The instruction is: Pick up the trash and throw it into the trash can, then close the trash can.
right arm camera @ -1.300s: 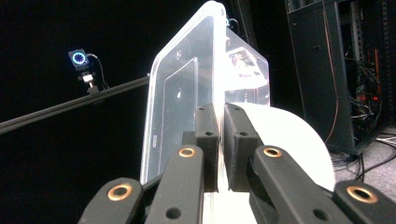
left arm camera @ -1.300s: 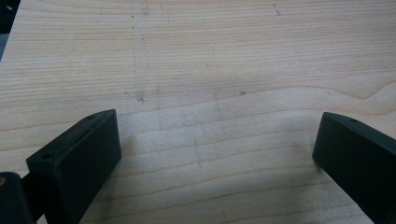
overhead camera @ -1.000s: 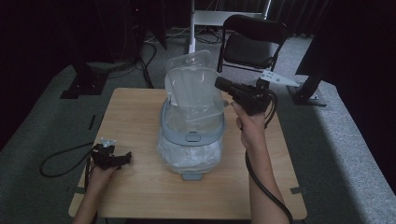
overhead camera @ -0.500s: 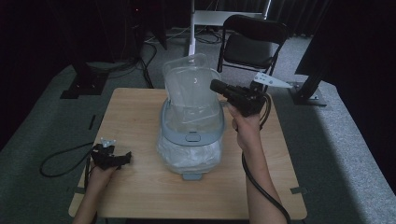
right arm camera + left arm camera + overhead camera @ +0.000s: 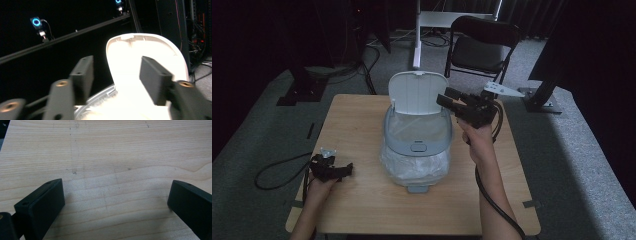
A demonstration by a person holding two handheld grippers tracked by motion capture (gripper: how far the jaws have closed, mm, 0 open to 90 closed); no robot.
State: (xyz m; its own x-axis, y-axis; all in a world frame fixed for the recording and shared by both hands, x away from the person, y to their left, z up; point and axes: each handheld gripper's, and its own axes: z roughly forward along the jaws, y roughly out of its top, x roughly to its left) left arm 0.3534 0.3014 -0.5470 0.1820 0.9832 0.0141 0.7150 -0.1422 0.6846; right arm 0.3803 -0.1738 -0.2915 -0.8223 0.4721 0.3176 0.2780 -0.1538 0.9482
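At the left edge of the wooden table [image 5: 362,200], the left gripper [image 5: 343,170] is resting low on the board in the person's left hand [image 5: 318,187], its jaws standing wide apart with bare wood showing between them in the left gripper view, gripping nothing and lying well apart from the bin. In the middle of the table the small grey waste bin [image 5: 417,145] is standing upright, lined with a clear plastic bag [image 5: 412,167] that is bulging out below its rim. Its white lid [image 5: 419,94] is standing raised at the far side, tilted back on its hinge. To the right of the lid, the right gripper [image 5: 450,101] is being held above the bin's far right rim by the right hand [image 5: 477,142], pointing toward the lid's right edge. Its jaws have just been opening and are now standing partly apart; in the right gripper view the lid [image 5: 145,62] is showing in the gap beyond the fingers [image 5: 82,75], which are not pressing on it.
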